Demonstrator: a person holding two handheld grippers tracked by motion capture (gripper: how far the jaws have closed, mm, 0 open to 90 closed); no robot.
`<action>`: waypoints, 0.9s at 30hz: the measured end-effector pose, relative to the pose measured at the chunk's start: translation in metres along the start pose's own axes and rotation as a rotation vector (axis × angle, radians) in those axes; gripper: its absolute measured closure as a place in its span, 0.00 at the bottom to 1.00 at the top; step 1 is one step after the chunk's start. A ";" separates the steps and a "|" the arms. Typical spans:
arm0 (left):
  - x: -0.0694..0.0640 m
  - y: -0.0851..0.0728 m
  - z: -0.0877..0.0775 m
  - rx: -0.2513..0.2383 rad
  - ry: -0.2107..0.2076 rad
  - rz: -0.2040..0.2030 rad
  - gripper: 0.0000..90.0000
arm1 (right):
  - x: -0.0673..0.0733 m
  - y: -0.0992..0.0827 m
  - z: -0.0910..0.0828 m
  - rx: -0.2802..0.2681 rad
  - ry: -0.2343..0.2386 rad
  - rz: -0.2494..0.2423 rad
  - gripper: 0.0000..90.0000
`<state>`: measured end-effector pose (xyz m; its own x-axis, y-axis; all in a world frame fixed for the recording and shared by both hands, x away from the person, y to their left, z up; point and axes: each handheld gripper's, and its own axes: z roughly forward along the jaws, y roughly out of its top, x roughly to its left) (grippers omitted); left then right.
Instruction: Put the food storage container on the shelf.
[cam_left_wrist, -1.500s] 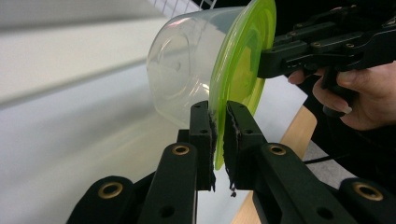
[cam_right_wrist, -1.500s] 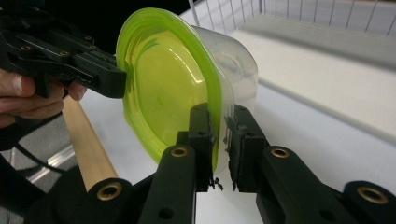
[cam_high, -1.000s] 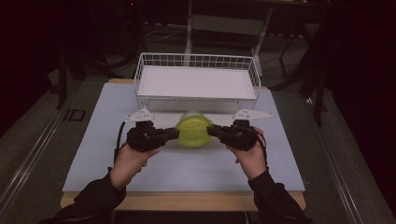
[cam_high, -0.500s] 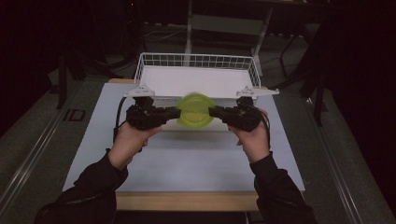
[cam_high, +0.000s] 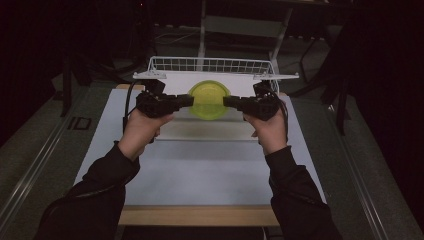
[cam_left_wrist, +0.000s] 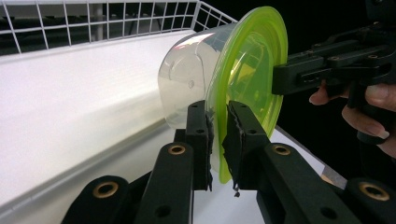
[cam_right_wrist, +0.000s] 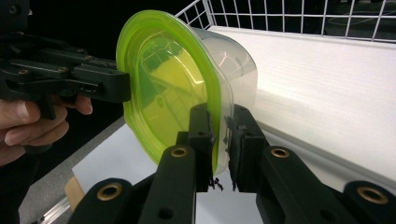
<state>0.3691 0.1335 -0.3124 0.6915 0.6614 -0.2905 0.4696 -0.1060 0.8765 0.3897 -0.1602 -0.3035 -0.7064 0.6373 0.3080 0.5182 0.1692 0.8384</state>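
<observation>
Dark surroundings frame a pale tabletop (cam_high: 200, 170) on which a white wire basket (cam_high: 210, 65) is set at the far edge.

High view: a clear container with a yellow-green lid (cam_high: 209, 100) is held in the air between the two tongs, in front of the basket's near wall and above the tabletop. The left tongs (cam_high: 187, 101) are applied to the lid's left edge and the right tongs (cam_high: 227, 101) to its right edge. Each is carried in a hand, the left hand (cam_high: 142, 127) and the right hand (cam_high: 267, 131), with dark sleeves entering from the bottom of the picture. The lid is turned toward the camera, so the container is seen tilted on its side.

Left gripper view: the left tongs (cam_left_wrist: 217, 135) are seen pinching the lid's rim, one jaw on each face of it. The clear container body (cam_left_wrist: 191, 79) is directed toward the basket's white floor (cam_left_wrist: 70, 93). The right tongs (cam_left_wrist: 280, 79) are seen clamped on the opposite rim, held by fingers (cam_left_wrist: 369, 107).

Right gripper view: the right tongs (cam_right_wrist: 219, 133) are seen pressed on the lid's rim where it meets the clear body (cam_right_wrist: 233, 70). The left tongs (cam_right_wrist: 123, 86) are seen gripping the far rim. The basket's wire wall (cam_right_wrist: 303, 18) is seen behind.
</observation>
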 end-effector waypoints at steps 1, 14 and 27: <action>0.002 0.001 0.000 -0.003 -0.006 -0.009 0.89 | -0.001 0.001 0.001 -0.001 0.000 0.002 0.90; 0.023 0.017 0.023 0.031 0.006 -0.050 0.87 | -0.026 0.022 0.017 0.069 0.006 0.111 0.90; 0.047 0.026 0.041 0.062 0.012 -0.110 0.86 | -0.052 0.036 0.041 0.143 0.022 0.228 0.89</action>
<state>0.4363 0.1318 -0.3194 0.6272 0.6805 -0.3789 0.5759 -0.0776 0.8139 0.4647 -0.1566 -0.3076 -0.5735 0.6547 0.4924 0.7266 0.1288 0.6749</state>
